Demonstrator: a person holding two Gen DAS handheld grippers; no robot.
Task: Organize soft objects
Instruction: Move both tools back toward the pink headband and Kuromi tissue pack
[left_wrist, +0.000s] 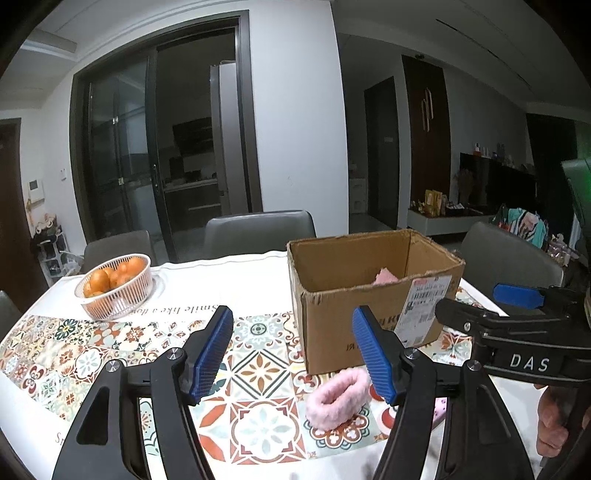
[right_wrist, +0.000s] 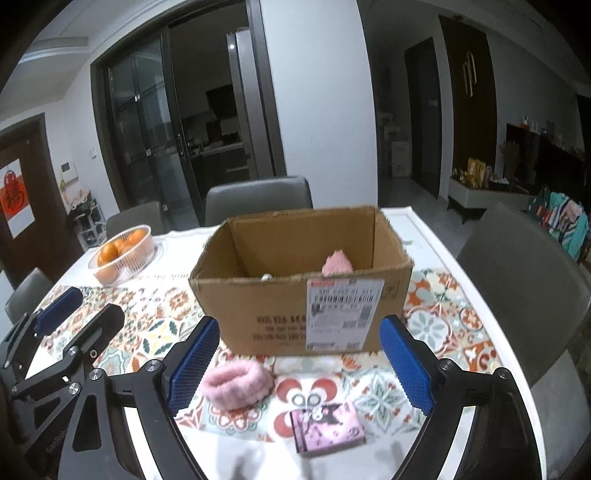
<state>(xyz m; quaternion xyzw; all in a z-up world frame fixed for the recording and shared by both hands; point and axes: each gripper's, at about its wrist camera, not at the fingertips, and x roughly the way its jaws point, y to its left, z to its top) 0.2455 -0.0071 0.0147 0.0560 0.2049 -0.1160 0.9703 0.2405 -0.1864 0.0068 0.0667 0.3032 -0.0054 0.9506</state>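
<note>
Dining room, dim; glass sliding doors behind; table (right_wrist: 436, 236) under a patterned tile-print cloth, grey chairs around it.

Item, far left: white basket of oranges (right_wrist: 123, 251), well apart from the work.

Item: left gripper (left_wrist: 291, 354), jaws spread wide, nothing between the pads. In its own view the pink headband sits low and right of its centre line, partly behind its right finger.

Item: pink headband (right_wrist: 236, 384), fluffy loop lying flat on the cloth, just in front of the box's near wall. Long axis runs roughly left to right across the right wrist view, tilted slightly. It lies just beside the left finger of the right gripper (right_wrist: 299, 365), whose jaws are likewise wide apart and hold nothing.

Item: cardboard box (right_wrist: 258, 306), open top, shipping label on the near face; a pink soft piece (right_wrist: 337, 263) already inside, at the right.

Item: pink patterned folded piece (right_wrist: 327, 428), flat on the cloth, near centre between the right gripper's jaws and closer to the camera than the headband.

Judgement: both grippers are near; the headband wants a shift right for the left gripper, left for the right one.
</note>
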